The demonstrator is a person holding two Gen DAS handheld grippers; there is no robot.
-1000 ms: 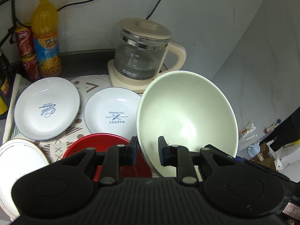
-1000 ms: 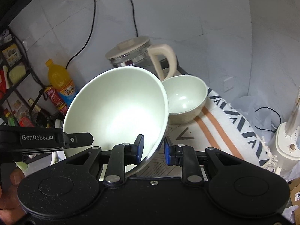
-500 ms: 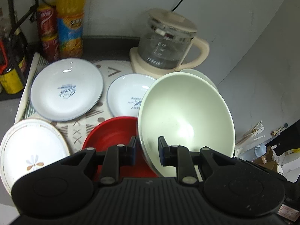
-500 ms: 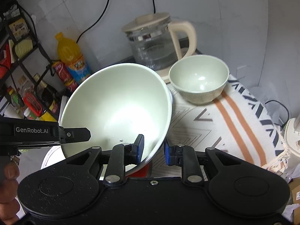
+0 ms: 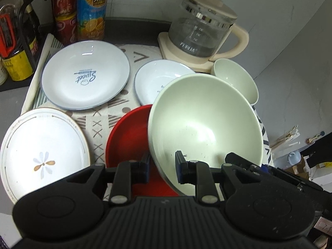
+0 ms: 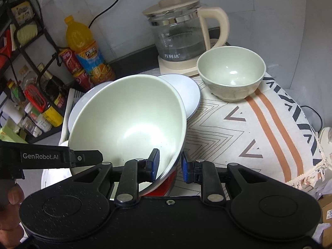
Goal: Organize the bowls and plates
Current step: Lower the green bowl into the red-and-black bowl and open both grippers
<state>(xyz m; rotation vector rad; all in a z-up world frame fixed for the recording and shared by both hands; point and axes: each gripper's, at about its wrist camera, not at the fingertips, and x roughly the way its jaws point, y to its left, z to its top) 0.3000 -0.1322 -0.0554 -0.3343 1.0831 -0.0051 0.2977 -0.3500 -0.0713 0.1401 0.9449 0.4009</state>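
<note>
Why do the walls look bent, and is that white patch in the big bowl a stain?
Left wrist view: fisheye bends the wall; the patch in the big bowl is lamp glare. Right wrist view: same glare in the bowl, a glint in the small bowl.

Home kitchen counter: kettle [image 6: 182, 33], sauce bottles [image 6: 51, 95], plates [image 5: 85, 74].

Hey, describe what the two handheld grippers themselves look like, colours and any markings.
Both grippers, left and right, are matte black plastic with round bulges, silver pivot screws and blue fingertip pads. The left one's side shows white GenRobot.AI lettering in the right wrist view.
</note>
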